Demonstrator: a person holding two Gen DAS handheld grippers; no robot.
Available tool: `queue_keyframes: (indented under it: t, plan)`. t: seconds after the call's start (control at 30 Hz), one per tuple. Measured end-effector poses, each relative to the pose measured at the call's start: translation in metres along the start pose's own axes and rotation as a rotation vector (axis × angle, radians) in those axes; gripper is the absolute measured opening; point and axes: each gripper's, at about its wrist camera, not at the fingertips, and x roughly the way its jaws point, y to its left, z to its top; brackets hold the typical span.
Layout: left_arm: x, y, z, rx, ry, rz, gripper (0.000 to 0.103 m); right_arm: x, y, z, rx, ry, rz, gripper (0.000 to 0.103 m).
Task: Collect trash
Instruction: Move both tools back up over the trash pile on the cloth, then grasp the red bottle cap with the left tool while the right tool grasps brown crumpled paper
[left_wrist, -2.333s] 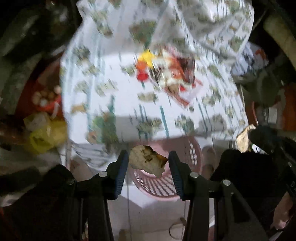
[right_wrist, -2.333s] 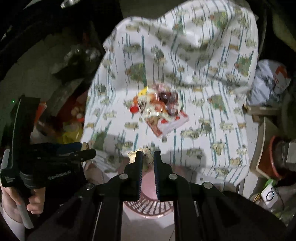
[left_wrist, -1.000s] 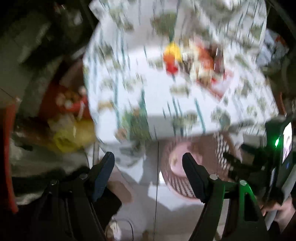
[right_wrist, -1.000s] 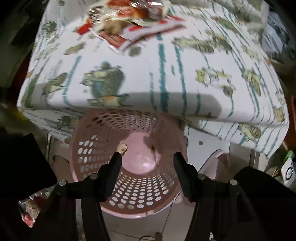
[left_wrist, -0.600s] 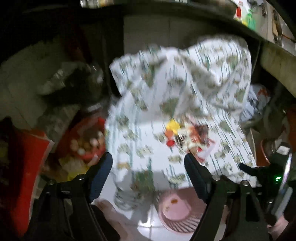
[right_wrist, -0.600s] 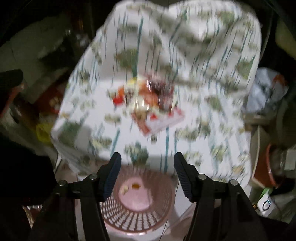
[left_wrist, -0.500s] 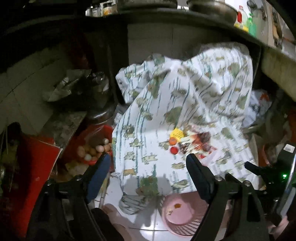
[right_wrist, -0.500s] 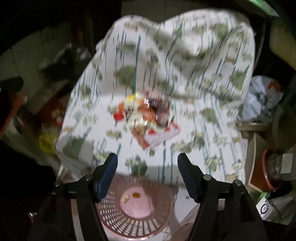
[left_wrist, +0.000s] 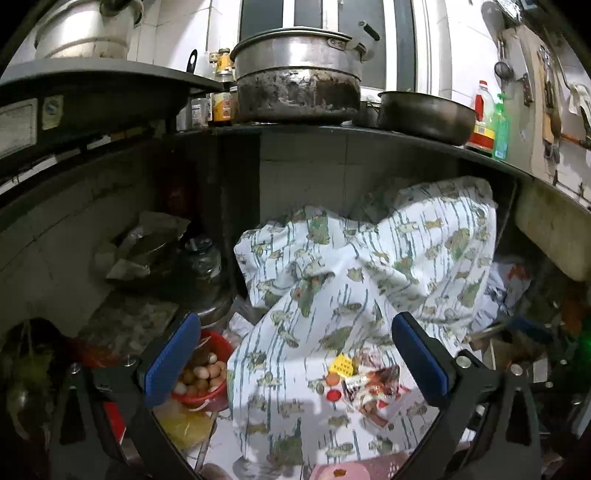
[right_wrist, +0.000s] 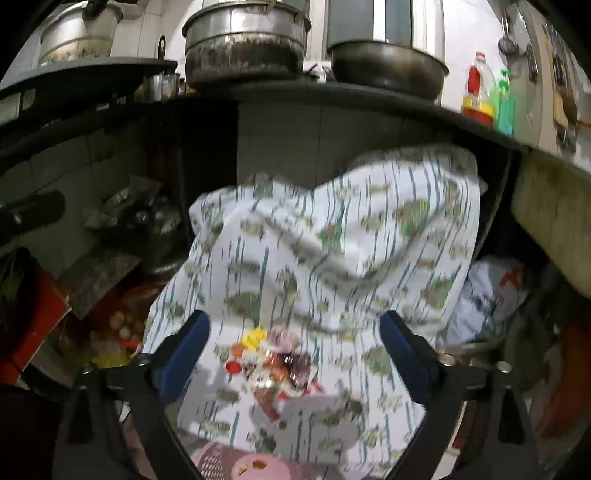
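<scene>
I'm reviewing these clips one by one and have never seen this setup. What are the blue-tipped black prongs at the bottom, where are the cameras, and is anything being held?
No robot here: a person holds a two-finger tool in each hand, each with a fisheye camera looking along its fingers. One picture shows the left gripper, the other the right gripper. Both stand wide open, holding nothing. Ahead, a patterned cloth covers a surface with a pile of wrappers and bottle caps on it. A pink basket sits below the cloth's near edge, with scraps inside.
</scene>
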Motion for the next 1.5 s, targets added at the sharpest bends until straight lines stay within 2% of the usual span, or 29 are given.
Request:
queue_keyframes:
  t: [0.17, 0.37, 0.6, 0.73, 0.9, 1.03, 1.23, 1.3, 1.37, 1.5]
  plan:
    - [0.041, 0.010, -0.021, -0.010, 0.040, 0.047, 0.103, 0.015, -0.004, 0.001, 0.000, -0.015, -0.012, 0.103]
    - [0.102, 0.015, -0.051, 0.005, 0.194, 0.065, 0.103, 0.054, -0.012, -0.019, 0.048, 0.060, -0.005, 0.103]
    - [0.130, 0.008, -0.056, 0.007, 0.276, 0.053, 0.103, 0.090, -0.016, -0.035, 0.077, 0.152, 0.021, 0.103]
    - [0.142, 0.008, -0.058, -0.014, 0.296, 0.074, 0.103, 0.101, -0.022, -0.042, 0.149, 0.212, 0.081, 0.103]
    - [0.164, 0.008, -0.060, -0.016, 0.349, 0.073, 0.103, 0.118, -0.026, -0.042, 0.133, 0.266, 0.105, 0.103]
    - [0.182, 0.005, -0.064, 0.010, 0.392, 0.098, 0.102, 0.160, -0.030, -0.056, 0.089, 0.489, 0.241, 0.103]
    - [0.195, -0.002, -0.070, 0.027, 0.434, 0.090, 0.103, 0.211, -0.022, -0.091, 0.086, 0.656, 0.216, 0.102]
    - [0.195, -0.004, -0.071, 0.023, 0.442, 0.083, 0.103, 0.228, -0.014, -0.105, 0.111, 0.722, 0.245, 0.096]
    - [0.192, -0.006, -0.071, 0.015, 0.445, 0.046, 0.103, 0.238, -0.005, -0.113, 0.102, 0.774, 0.261, 0.081]
    - [0.194, -0.012, -0.068, 0.046, 0.428, 0.069, 0.103, 0.251, 0.017, -0.128, 0.030, 0.806, 0.226, 0.077]
